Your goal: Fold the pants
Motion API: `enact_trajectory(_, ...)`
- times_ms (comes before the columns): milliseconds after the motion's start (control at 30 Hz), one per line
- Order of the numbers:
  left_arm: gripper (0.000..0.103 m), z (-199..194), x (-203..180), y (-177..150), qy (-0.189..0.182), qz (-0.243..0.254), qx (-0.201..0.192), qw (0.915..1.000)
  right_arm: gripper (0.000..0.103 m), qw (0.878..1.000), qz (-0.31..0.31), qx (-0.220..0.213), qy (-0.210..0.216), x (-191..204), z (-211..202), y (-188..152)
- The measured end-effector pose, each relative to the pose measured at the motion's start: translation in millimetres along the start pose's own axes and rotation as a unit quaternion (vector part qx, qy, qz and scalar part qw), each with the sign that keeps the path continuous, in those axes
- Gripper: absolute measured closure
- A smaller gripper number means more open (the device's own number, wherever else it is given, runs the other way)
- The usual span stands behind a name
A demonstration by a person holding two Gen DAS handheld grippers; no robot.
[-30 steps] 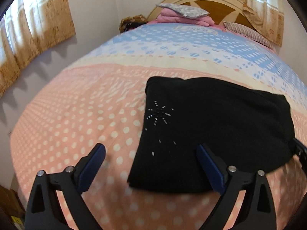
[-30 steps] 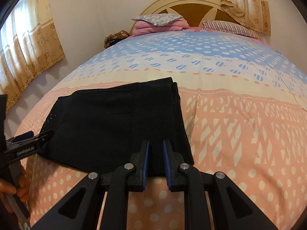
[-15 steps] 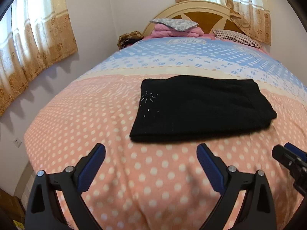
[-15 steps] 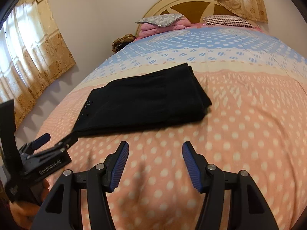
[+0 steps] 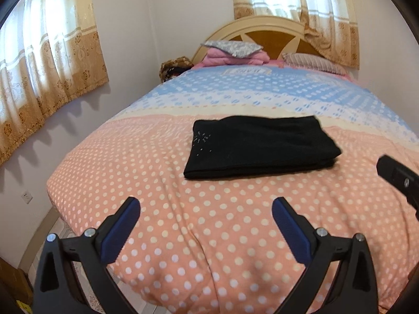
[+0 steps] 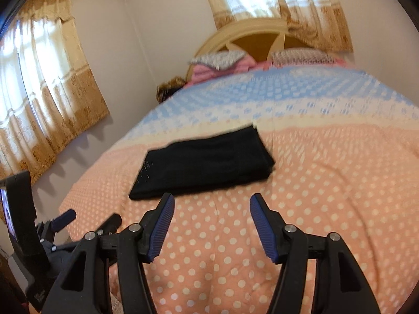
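The black pants (image 5: 259,145) lie folded into a flat rectangle on the pink dotted bedspread (image 5: 209,222), small white studs near their left end. They also show in the right wrist view (image 6: 207,163). My left gripper (image 5: 205,216) is open and empty, held above the bed's near edge, well short of the pants. My right gripper (image 6: 212,217) is open and empty, also short of the pants. The left gripper's body shows at the lower left of the right wrist view (image 6: 62,219). Part of the right gripper shows at the right edge of the left wrist view (image 5: 398,178).
Pillows and folded pink bedding (image 5: 235,52) sit at the headboard (image 5: 262,32). Curtains (image 5: 49,60) hang on the left wall. The bed's left edge drops to a tiled floor (image 5: 52,235). A brown bundle (image 5: 174,66) sits in the far corner.
The right gripper let go of the pants and opened. Both grippers drew back toward the foot of the bed, so the folded pants now lie farther away.
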State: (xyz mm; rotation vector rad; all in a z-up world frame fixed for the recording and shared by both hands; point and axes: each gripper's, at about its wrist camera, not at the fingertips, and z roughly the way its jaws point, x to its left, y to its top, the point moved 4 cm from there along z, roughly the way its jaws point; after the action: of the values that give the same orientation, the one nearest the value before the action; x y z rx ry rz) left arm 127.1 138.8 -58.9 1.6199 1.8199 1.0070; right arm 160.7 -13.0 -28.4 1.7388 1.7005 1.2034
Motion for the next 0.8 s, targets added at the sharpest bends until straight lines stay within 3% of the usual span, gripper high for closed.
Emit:
enact_trajectory(233,0.0,-24,-3,5,-0.01,0.006,-0.029,0.9995,0.034,0.998,-0.003,-0.064,-0.019,4,-40,12)
enact_trajectory(800,0.0,-35,-6,6,0.001,0.008,-0.044,0.999,0.034,0.996,0.0,-0.083,-0.018,4,-61,13)
